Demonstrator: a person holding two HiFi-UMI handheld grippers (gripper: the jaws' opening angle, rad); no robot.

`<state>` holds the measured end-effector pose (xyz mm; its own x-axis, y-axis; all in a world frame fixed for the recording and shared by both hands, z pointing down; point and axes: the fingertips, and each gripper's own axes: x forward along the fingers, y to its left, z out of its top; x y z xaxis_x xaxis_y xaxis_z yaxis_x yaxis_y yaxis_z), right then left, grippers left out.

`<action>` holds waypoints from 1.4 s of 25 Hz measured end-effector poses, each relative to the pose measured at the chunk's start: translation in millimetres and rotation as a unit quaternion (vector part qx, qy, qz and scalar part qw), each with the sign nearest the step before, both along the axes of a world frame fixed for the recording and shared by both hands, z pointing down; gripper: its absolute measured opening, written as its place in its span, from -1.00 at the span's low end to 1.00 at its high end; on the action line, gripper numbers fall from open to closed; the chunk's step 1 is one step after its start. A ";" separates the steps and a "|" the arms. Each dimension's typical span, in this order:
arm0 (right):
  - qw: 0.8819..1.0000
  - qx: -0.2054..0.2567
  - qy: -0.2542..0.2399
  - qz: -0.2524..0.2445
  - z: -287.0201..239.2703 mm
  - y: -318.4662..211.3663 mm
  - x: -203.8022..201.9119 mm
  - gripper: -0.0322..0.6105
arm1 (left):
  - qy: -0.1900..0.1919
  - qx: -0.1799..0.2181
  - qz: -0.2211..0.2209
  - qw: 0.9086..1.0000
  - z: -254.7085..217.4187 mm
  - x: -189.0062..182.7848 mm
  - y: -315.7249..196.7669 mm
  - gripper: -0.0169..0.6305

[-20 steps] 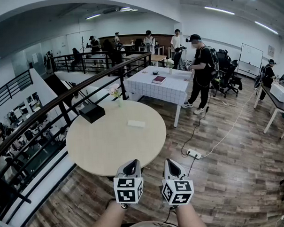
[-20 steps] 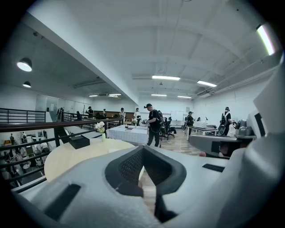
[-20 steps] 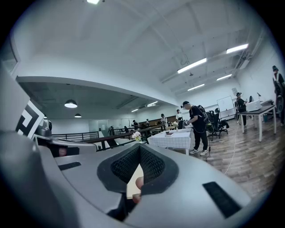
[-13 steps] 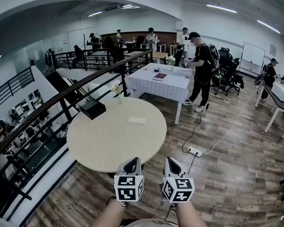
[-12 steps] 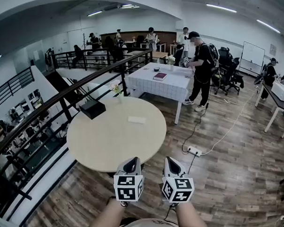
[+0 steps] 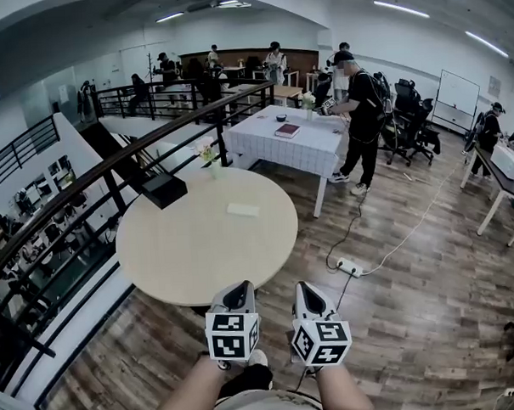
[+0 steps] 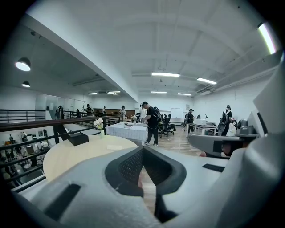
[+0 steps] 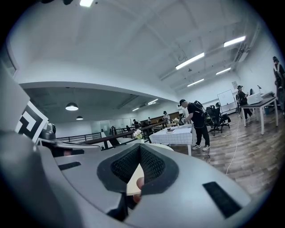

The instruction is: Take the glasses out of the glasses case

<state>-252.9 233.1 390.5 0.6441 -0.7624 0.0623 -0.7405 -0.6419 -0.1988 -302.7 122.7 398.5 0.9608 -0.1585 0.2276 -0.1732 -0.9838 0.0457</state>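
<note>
A small flat white glasses case (image 6: 243, 210) lies closed on the far right part of a round pale table (image 6: 183, 254); it also shows as a pale patch (image 7: 115, 147) in the left gripper view. No glasses are visible. My left gripper (image 6: 238, 296) and right gripper (image 6: 305, 295) are held side by side near my body, short of the table's near edge and well away from the case. Both are shut with nothing between the jaws, as the left gripper view (image 7: 144, 164) and right gripper view (image 8: 139, 171) show.
A black box (image 6: 164, 190) and a small vase of flowers (image 6: 209, 159) stand at the table's far edge beside a dark railing (image 6: 86, 195). A power strip (image 6: 348, 267) and cable lie on the wood floor to the right. A person (image 6: 357, 123) stands at a white-clothed table (image 6: 293, 147) behind.
The head view has drifted slightly, and a dark shoe now shows below my grippers. Both grippers stay shut, side by side, in the same place in the picture.
</note>
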 end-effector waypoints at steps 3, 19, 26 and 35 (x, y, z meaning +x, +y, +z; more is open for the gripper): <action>1.000 -0.006 0.001 0.004 2.2 0.0 8.7 -0.87 | -0.001 -0.004 0.004 1.000 2.4 11.8 -0.8 -0.93; 1.000 -0.021 0.008 0.017 7.5 -18.1 104.0 -0.87 | 0.001 -0.012 0.027 1.000 10.0 116.6 -15.1 -0.93; 0.999 -0.027 0.010 0.015 12.2 -36.7 161.0 -0.87 | -0.003 -0.016 0.031 0.999 14.6 177.3 -32.7 -0.93; 0.999 -0.036 0.015 0.001 2.2 -79.2 245.1 -0.87 | -0.004 -0.024 0.023 0.999 7.8 261.7 -71.1 -0.93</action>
